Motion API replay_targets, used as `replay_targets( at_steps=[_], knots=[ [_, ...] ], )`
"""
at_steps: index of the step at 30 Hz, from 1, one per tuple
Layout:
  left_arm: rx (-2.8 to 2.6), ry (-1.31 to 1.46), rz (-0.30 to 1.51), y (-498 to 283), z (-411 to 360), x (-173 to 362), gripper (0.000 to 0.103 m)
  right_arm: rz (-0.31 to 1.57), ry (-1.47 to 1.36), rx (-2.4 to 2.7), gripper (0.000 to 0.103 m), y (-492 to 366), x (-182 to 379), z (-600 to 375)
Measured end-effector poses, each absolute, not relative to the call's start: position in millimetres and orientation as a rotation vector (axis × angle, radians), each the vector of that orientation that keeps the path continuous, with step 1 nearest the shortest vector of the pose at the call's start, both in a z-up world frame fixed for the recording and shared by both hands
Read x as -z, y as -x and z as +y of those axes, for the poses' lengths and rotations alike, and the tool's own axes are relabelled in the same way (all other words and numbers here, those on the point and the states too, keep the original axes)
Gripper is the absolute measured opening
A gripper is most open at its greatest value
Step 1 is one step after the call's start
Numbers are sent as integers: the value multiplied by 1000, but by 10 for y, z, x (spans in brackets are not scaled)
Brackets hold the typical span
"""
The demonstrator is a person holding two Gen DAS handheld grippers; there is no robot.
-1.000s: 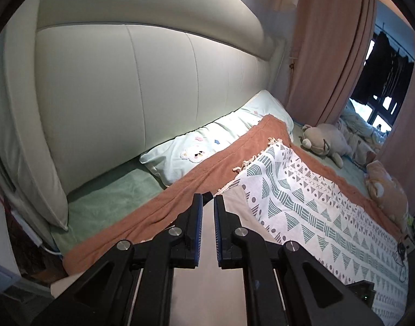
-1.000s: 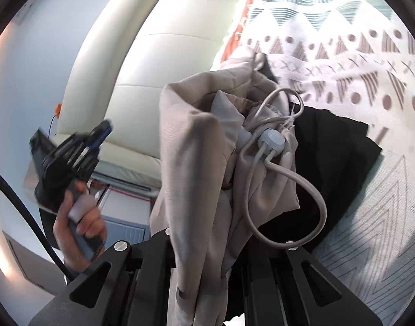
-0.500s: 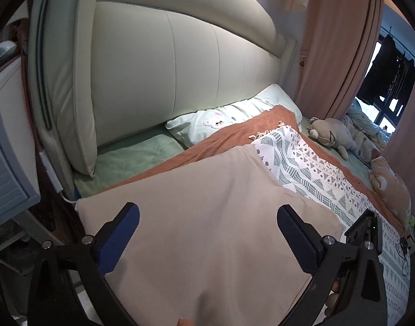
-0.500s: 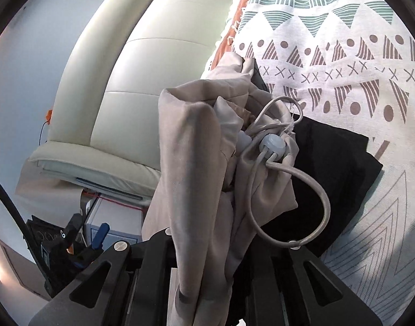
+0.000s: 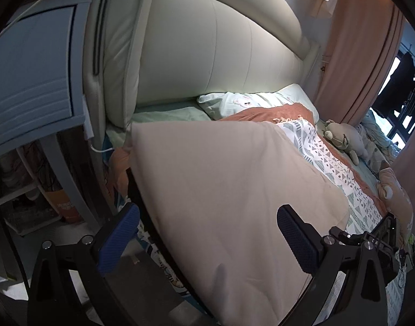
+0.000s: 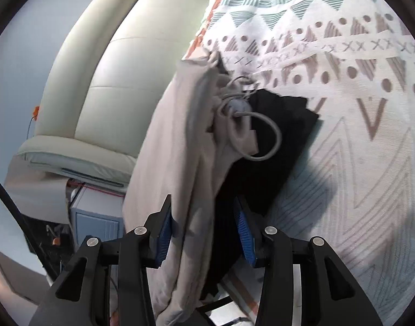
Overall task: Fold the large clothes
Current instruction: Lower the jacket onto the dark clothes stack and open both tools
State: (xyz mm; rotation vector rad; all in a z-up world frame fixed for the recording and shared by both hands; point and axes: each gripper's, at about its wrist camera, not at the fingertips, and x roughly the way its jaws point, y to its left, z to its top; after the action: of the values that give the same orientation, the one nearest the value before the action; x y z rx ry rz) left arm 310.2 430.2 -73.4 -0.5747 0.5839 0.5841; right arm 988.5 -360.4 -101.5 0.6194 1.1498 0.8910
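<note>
A large beige garment (image 5: 229, 190) lies spread over the near side of the bed in the left wrist view, its near edge hanging over the bed's side. My left gripper (image 5: 207, 236) is wide open above that edge, touching nothing. In the right wrist view the garment's bunched end (image 6: 185, 168), with a grey drawstring and toggle (image 6: 237, 107), hangs between the open fingers of my right gripper (image 6: 204, 233). A black cloth (image 6: 275, 141) lies under it on the patterned blanket (image 6: 356, 95). The jaws stand apart around the fabric and do not clamp it.
A padded cream headboard (image 5: 221, 49) rises behind the bed. A blue-grey bedside cabinet (image 5: 31, 81) stands at the left with a white cable. Pillow (image 5: 256, 100), rust blanket edge and plush toys (image 5: 343, 138) lie further along. Pink curtains (image 5: 356, 54) hang at the right.
My left gripper went from shut on the beige fabric to wide open and drew back toward the bedside. My right gripper opened from its hold on the bunched end.
</note>
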Motion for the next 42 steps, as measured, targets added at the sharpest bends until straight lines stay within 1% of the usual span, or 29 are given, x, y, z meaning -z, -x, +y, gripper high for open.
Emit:
replay_targets(
  at_steps=[1, 2, 3, 4, 5, 8, 16, 19, 21, 22, 24, 25, 26, 27, 29, 30, 32, 34, 35, 36, 37, 38, 42],
  knots=[
    [-585, 587, 589, -3074, 4302, 792, 102, 1145, -637, -884, 31, -9994, 1022, -3680],
    [-587, 599, 591, -3043, 4298, 843, 97, 1146, -649, -899, 17, -10090, 1029, -3719],
    [-588, 610, 596, -3019, 4294, 889, 93, 1151, -658, -916, 16, -10118, 1029, -3722],
    [-590, 621, 606, -3009, 4296, 939, 85, 1151, -662, -913, 14, -10213, 1017, -3758],
    [-592, 631, 616, -3008, 4301, 987, 80, 1148, -663, -916, 11, -10283, 985, -3782],
    [-590, 652, 637, -3026, 4292, 1117, 76, 1137, -656, -921, 9, -10439, 914, -3853],
    [-624, 654, 696, -3129, 4243, 1286, 76, 1163, -643, -896, 9, -11183, 773, -4039],
    [-623, 647, 716, -3153, 4196, 1286, 76, 1132, -585, -947, 14, -11178, 708, -3758],
    [-622, 651, 736, -3180, 4161, 1296, 76, 1148, -570, -954, 18, -11090, 700, -3615],
    [-623, 647, 740, -3189, 4132, 1288, 76, 1153, -566, -953, 23, -11152, 677, -3660],
    [-638, 621, 742, -3189, 4057, 1250, 76, 1143, -544, -950, 39, -10892, 684, -3596],
    [-652, 606, 742, -3181, 4020, 1221, 76, 1132, -533, -950, 59, -10939, 618, -3650],
    [-661, 598, 739, -3176, 3984, 1191, 77, 1123, -528, -949, 73, -10933, 585, -3807],
    [-658, 599, 734, -3171, 3951, 1162, 78, 1112, -525, -947, 74, -10872, 548, -3738],
    [-645, 598, 722, -3140, 3884, 1086, 89, 1098, -521, -945, 74, -10889, 430, -3808],
    [-640, 591, 716, -3135, 3858, 1049, 91, 1096, -514, -945, 74, -10763, 418, -3849],
    [-639, 570, 705, -3110, 3761, 957, 99, 1089, -489, -936, 74, -10566, 369, -3826],
    [-633, 557, 697, -3087, 3653, 863, 100, 1081, -457, -928, 75, -10445, 350, -3778],
    [-632, 551, 693, -3062, 3608, 817, 100, 1074, -446, -930, 77, -10151, 372, -3568],
    [-631, 545, 688, -3048, 3563, 777, 100, 1067, -433, -933, 78, -9718, 489, -3613],
    [-629, 539, 681, -3029, 3513, 736, 100, 1060, -418, -931, 80, -9611, 404, -3662],
    [-625, 534, 674, -3008, 3455, 692, 100, 1050, -400, -930, 80, -9263, 245, -3814],
    [-609, 510, 663, -2945, 3237, 542, 100, 1009, -320, -905, 80, -8868, -127, -4175]
  ],
)
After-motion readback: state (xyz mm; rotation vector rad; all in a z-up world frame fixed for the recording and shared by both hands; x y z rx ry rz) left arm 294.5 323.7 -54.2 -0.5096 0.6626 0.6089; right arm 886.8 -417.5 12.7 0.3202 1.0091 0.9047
